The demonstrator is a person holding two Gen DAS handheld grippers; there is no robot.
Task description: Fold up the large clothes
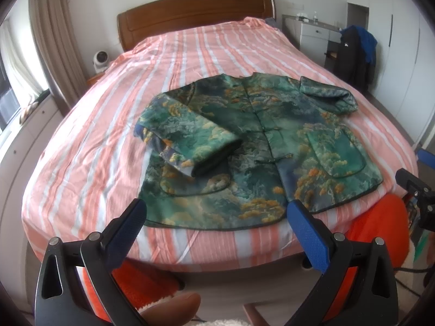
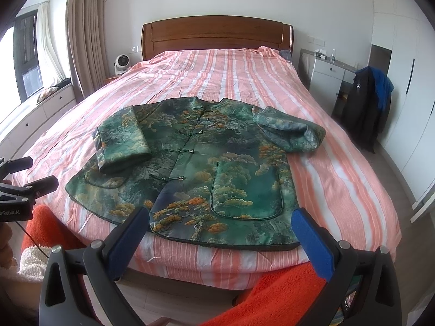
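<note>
A green patterned jacket (image 1: 258,146) with knot buttons lies front up on the striped bed (image 1: 190,54), hem toward me. It also shows in the right wrist view (image 2: 206,168). Its left sleeve (image 1: 190,141) is folded in over the body; its right sleeve (image 1: 329,95) is bunched at the shoulder. My left gripper (image 1: 217,214) is open and empty, held short of the hem. My right gripper (image 2: 220,222) is open and empty, also just short of the hem. The right gripper's body shows at the right edge of the left view (image 1: 416,190).
A wooden headboard (image 2: 217,34) stands at the far end. A small white fan (image 2: 121,63) sits at the left, a white dresser (image 2: 326,73) and a chair draped with dark clothes (image 2: 367,103) at the right. Orange fabric (image 2: 272,293) lies below the bed's foot.
</note>
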